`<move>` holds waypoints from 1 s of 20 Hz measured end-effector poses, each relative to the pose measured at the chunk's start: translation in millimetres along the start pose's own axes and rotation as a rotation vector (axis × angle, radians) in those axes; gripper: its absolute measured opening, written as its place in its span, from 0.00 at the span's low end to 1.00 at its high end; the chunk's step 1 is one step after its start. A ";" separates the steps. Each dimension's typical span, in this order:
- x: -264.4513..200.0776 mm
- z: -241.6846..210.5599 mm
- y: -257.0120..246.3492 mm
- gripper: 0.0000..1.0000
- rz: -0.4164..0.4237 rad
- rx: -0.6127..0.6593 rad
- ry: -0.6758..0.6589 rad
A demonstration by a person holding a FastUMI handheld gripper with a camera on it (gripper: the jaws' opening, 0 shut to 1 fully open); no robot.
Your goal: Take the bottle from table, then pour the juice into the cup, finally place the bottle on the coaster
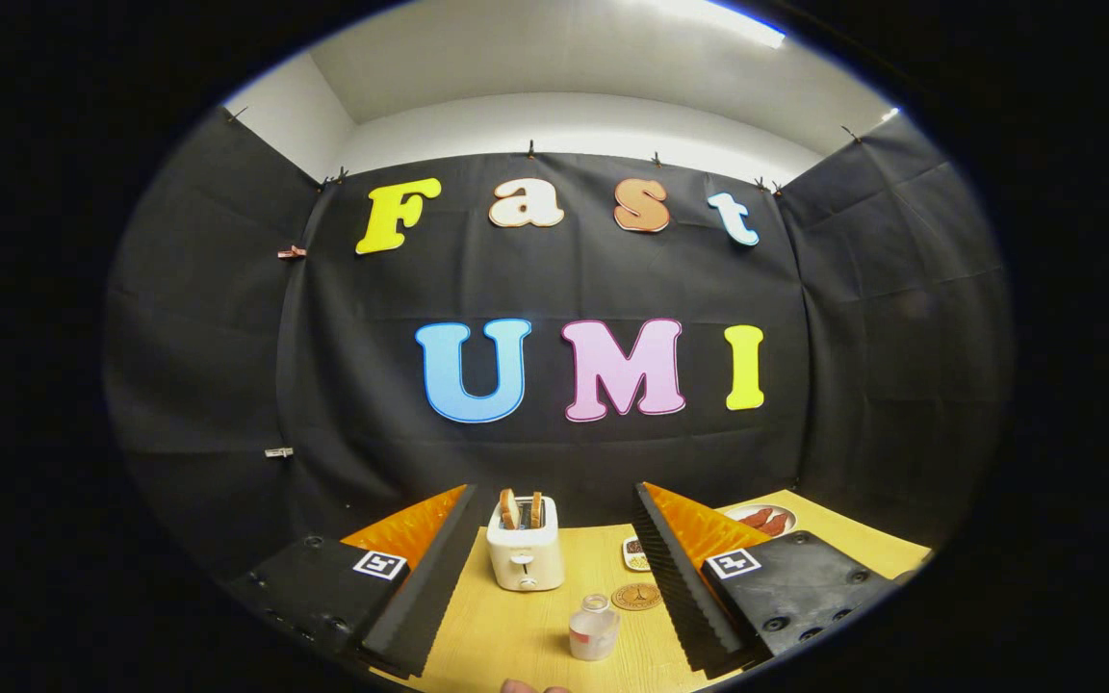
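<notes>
Listing the contents of the booth as seen from the gripper view:

1 gripper (554, 568), its 2 fingers (429, 577) spread wide apart, holding nothing, raised above the surface (497, 626).

1 bottle (594, 627), standing upright on the surface between the fingers and closer to the camera than their tips. Small, clear glass, short neck, open mouth with no cap visible. A pale, whitish-pink liquid fills the lower part of the body. Neither finger touches it.

1 coaster (636, 597), round, brown, with a dark emblem at its centre. Lying flat just beyond the bottle and slightly toward the right finger, close to the bottle but apart from it.

1 toaster (525, 555), cream-white, with 1 lever and 1 dial on its facing end. Standing beyond the bottle, nearer the left finger, close to the black cloth wall.

2 slices of toast (522, 509), browned, standing upright in the toaster's slots.

1 small flat item (635, 553), pale with a dark patch, lying beyond the coaster and partly hidden by the right finger; what it is cannot be told.

1 plate (760, 521), carrying reddish pieces of food, at the far right of the surface beyond the right finger.

1 surface, light yellow wood grain.

1 fingertip of a person (518, 686), showing at the near edge below the bottle.
</notes>
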State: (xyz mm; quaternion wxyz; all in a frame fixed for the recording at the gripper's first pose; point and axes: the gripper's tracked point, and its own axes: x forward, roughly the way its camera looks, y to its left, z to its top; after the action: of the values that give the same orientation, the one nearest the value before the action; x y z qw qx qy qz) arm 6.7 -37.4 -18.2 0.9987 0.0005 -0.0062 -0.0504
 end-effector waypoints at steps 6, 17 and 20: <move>5.5 -34.3 -8.3 0.97 -0.002 0.002 -0.007; 14.3 -136.2 -39.3 0.97 -0.095 -0.001 0.033; 21.7 -166.5 -46.3 0.97 -0.113 -0.008 0.036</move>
State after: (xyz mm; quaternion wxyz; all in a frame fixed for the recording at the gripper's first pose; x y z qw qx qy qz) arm 25.7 -85.6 -184.5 0.9942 -0.0024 0.0119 -0.1067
